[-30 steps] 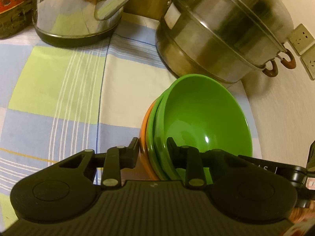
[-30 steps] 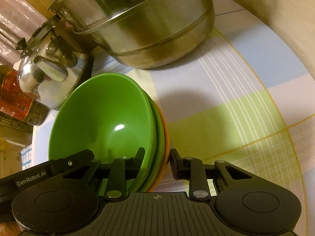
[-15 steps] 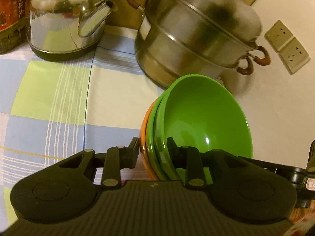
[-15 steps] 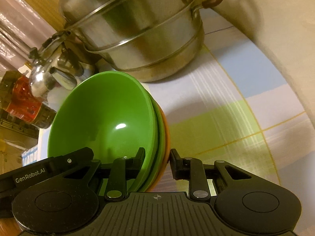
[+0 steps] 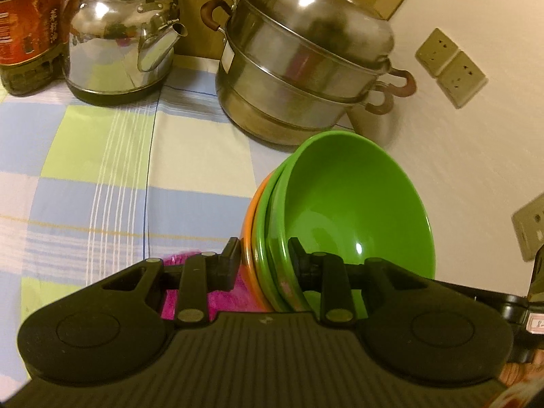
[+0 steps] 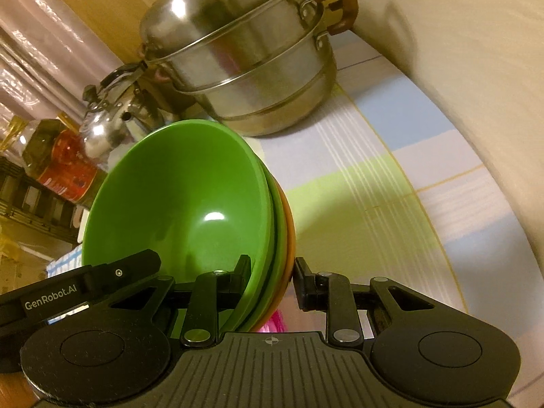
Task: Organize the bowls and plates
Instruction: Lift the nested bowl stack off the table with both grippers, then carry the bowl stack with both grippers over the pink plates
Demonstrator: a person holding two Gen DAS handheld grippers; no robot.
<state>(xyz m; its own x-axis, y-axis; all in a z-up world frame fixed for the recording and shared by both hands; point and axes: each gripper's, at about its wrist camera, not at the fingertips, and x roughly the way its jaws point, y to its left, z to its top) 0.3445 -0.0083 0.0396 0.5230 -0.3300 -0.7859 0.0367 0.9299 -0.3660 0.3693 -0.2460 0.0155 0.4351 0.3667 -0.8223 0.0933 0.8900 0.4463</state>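
A nested stack of bowls (image 5: 353,204), two green inside an orange one, hangs in the air above the checked tablecloth (image 5: 102,170). My left gripper (image 5: 263,255) is shut on the stack's left rim, one finger outside the orange bowl and one inside the green. In the right wrist view the same stack of bowls (image 6: 183,204) is clamped at its opposite rim by my right gripper (image 6: 272,272), also shut. A pink thing (image 5: 204,292) shows beneath the left gripper's fingers, mostly hidden.
A steel two-tier steamer pot (image 5: 306,68) with brown handles and a steel kettle (image 5: 119,40) stand at the back of the table, beside an oil bottle (image 5: 27,27) with a red label. The wall with sockets (image 5: 448,68) lies to the right.
Both grippers have risen and pulled back with the bowl stack; pot and kettle now look smaller and farther off. The pink thing has come into view below.
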